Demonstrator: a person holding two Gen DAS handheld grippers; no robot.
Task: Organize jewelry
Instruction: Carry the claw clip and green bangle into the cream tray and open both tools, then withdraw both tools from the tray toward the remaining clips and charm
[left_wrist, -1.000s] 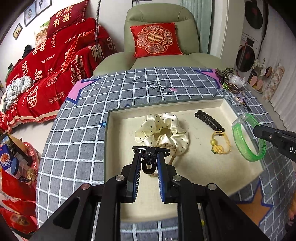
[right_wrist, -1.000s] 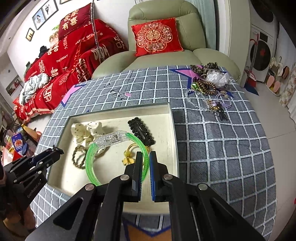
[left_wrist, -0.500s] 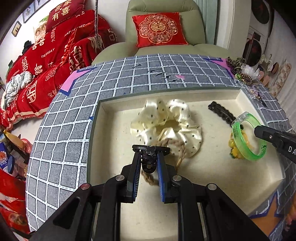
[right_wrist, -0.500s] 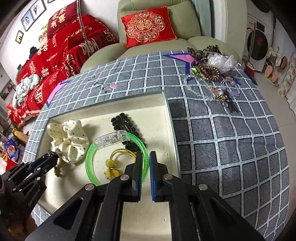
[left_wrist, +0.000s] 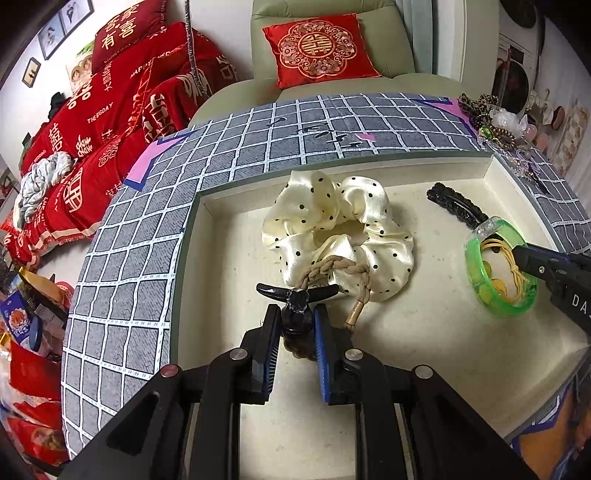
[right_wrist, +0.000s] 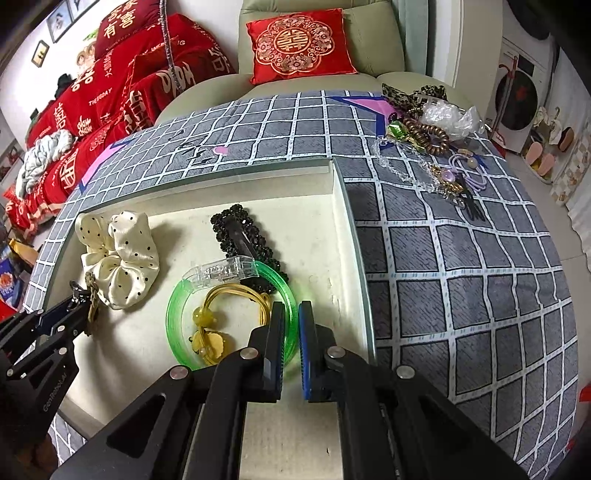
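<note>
Grippers lower toward tray (left_wrist: 192, 236) than before | left gripper (left_wrist: 295, 325) clenches one black claw clip (left_wrist: 297, 301) | right gripper (right_wrist: 291, 321) pinches one green bangle (right_wrist: 177, 314) | one scrunchie (left_wrist: 332, 229)

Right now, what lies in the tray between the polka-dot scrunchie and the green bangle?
Bare tray floor separates scrunchie and green bangle, seen from the right wrist.

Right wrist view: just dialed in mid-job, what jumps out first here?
The translucent green plastic bangle stands out, clamped at its rim by the right gripper over the cream tray, ringing a yellow beaded hair tie. At the tray's left lies a cream polka-dot satin scrunchie, where the left gripper pinches a small black claw clip. A tangle of unsorted jewelry waits on the grey checked cloth, far right.
</note>
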